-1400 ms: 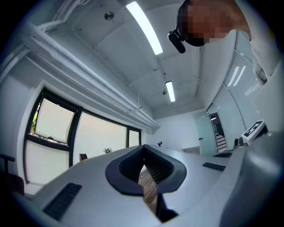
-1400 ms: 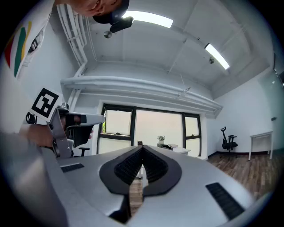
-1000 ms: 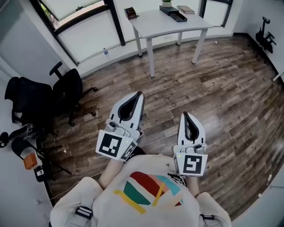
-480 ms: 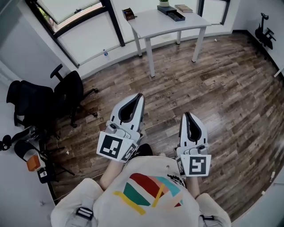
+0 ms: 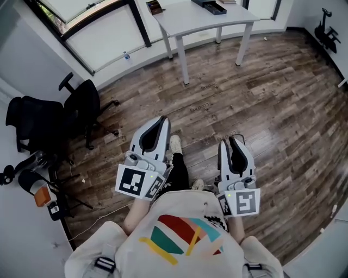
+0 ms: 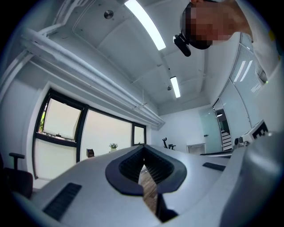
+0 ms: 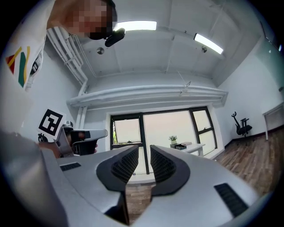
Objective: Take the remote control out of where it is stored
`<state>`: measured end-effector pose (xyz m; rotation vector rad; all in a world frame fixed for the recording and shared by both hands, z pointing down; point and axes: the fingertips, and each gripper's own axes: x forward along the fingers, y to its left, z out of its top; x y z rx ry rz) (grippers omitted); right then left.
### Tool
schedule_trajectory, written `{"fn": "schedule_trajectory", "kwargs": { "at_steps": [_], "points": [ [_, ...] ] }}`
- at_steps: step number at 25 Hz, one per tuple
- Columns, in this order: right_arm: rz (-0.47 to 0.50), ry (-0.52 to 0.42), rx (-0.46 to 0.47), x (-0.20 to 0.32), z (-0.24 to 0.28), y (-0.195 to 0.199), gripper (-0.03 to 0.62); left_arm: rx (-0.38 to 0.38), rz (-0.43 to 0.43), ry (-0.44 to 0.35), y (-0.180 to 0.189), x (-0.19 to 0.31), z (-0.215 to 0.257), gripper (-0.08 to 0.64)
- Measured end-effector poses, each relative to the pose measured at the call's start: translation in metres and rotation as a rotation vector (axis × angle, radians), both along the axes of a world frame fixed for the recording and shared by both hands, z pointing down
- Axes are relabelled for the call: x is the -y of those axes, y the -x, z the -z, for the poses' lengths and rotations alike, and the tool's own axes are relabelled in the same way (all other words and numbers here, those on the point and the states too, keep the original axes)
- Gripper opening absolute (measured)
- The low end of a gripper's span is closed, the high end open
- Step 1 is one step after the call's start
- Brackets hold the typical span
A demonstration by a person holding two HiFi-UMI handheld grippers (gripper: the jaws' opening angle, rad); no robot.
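Note:
No remote control shows in any view. I stand on a wood floor with both grippers held out in front of my chest, pointing up and forward. My left gripper [image 5: 162, 119] [image 6: 143, 148] is shut, its tips touching with nothing between them. My right gripper [image 5: 231, 140] [image 7: 144, 148] has a narrow gap between its ribbed pads; its jaws are opening and hold nothing. Far ahead stands a white table [image 5: 190, 19] [image 7: 197, 148] with a black tray [image 5: 209, 4] on it.
Two black office chairs [image 5: 81, 106] and some gear stand against the left wall. A small dark box [image 5: 155, 6] sits on the table's left end, a potted plant [image 7: 173, 139] further back. An exercise machine [image 5: 329, 32] is at the far right. My shoe [image 5: 175, 144] steps between the grippers.
My right gripper's jaws have parted slightly. Both grippers sit a little lower in the head view, the table has slid toward the top edge, and my foot has come forward between the grippers.

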<state>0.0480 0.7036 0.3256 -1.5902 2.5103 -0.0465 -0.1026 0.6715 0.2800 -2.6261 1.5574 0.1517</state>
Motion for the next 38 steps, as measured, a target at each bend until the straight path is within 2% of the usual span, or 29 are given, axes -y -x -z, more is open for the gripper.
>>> {"fn": "schedule_trajectory", "kwargs": {
  "at_steps": [6,13,18,23,25,27,30,38],
  "points": [
    [-0.049,0.006,0.036,0.019,0.002,-0.009,0.165,-0.014,-0.036,-0.005,-0.008,0.019,0.002,0.009],
    [-0.084,0.041,0.035,0.047,-0.006,-0.018,0.199,-0.012,-0.081,-0.014,-0.021,0.051,0.005,0.008],
    [-0.096,0.003,0.02,0.08,0.006,-0.018,0.199,-0.018,-0.083,-0.048,-0.024,0.081,0.013,0.008],
    [-0.101,-0.014,0.098,0.121,0.013,-0.023,0.199,-0.053,-0.093,-0.049,-0.019,0.132,0.006,0.008],
    [-0.12,0.003,0.091,0.143,0.01,-0.024,0.189,-0.064,-0.089,-0.034,-0.013,0.157,-0.001,0.008],
    [-0.163,0.015,0.071,0.17,0.01,-0.025,0.089,-0.077,-0.085,-0.02,-0.006,0.187,-0.004,0.009],
    [-0.2,0.029,0.047,0.215,0.015,-0.02,0.006,-0.095,-0.081,0.008,0.006,0.236,-0.006,0.009],
    [-0.171,0.067,-0.045,0.346,0.032,0.037,0.005,-0.099,-0.065,0.006,0.052,0.363,0.011,0.008]
  ]
}}
